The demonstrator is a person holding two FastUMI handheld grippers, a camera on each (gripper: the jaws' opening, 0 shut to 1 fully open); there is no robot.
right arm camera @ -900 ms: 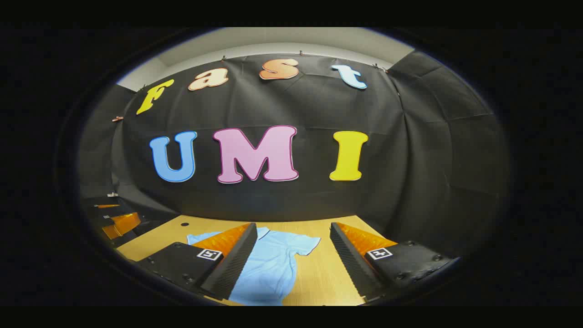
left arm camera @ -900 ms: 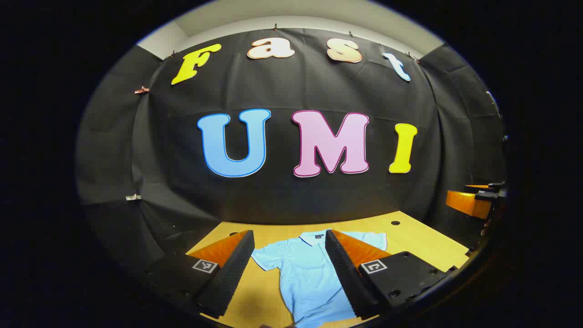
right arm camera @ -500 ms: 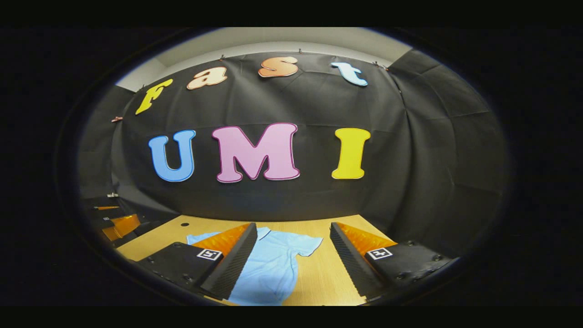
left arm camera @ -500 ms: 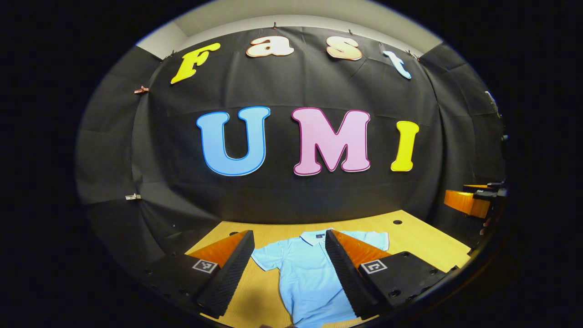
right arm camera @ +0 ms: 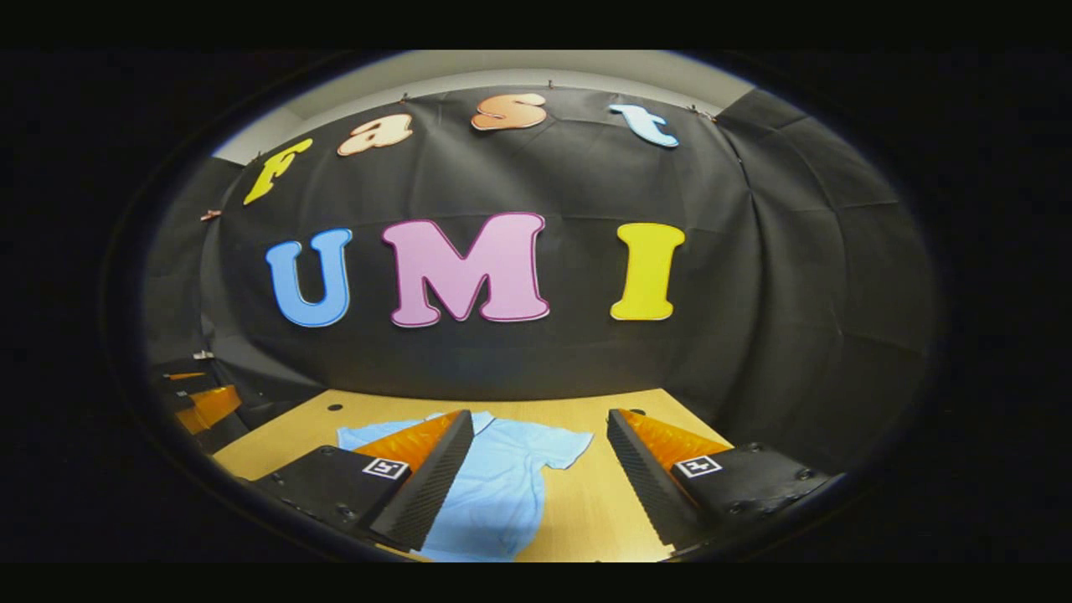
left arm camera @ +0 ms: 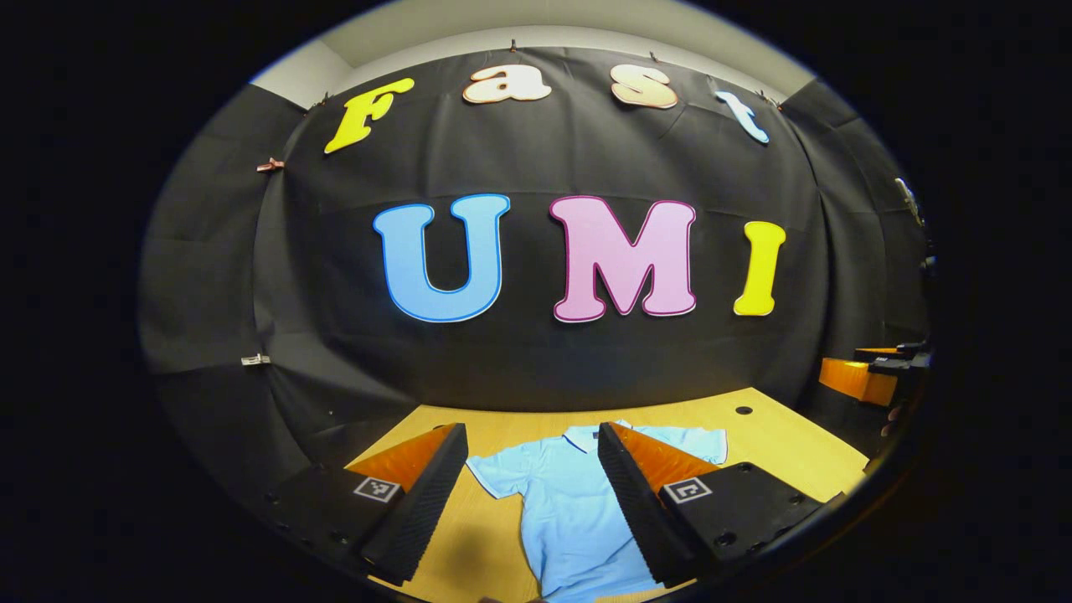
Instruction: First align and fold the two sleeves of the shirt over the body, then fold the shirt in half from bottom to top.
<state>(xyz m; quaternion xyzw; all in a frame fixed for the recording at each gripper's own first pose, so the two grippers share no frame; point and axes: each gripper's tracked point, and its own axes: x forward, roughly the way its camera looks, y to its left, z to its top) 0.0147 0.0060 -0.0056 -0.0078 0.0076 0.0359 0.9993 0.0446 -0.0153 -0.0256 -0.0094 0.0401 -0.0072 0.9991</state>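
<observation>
A light blue polo shirt (left arm camera: 561, 502) lies flat on the wooden table (left arm camera: 779, 444), collar toward the back wall and both short sleeves spread out. My left gripper (left arm camera: 532, 434) hovers open above the table's near side, its fingers framing the shirt's left half and collar. In the right gripper view the shirt (right arm camera: 511, 477) shows its right sleeve between the fingers of my right gripper (right arm camera: 540, 416), which is open and holds nothing. Each gripper also shows far off in the other's view, the right one (left arm camera: 858, 377) and the left one (right arm camera: 205, 406).
Black cloth closes the booth behind and beside the table (right arm camera: 586, 502). A small round hole (left arm camera: 743, 410) sits in the tabletop near the back right; the same hole (right arm camera: 334, 407) shows at the back left in the right gripper view. Bare wood flanks the shirt on both sides.
The scene has slid slightly right in the left gripper view and slightly up in the right gripper view. Both grippers stay open; the shirt lies unchanged.
</observation>
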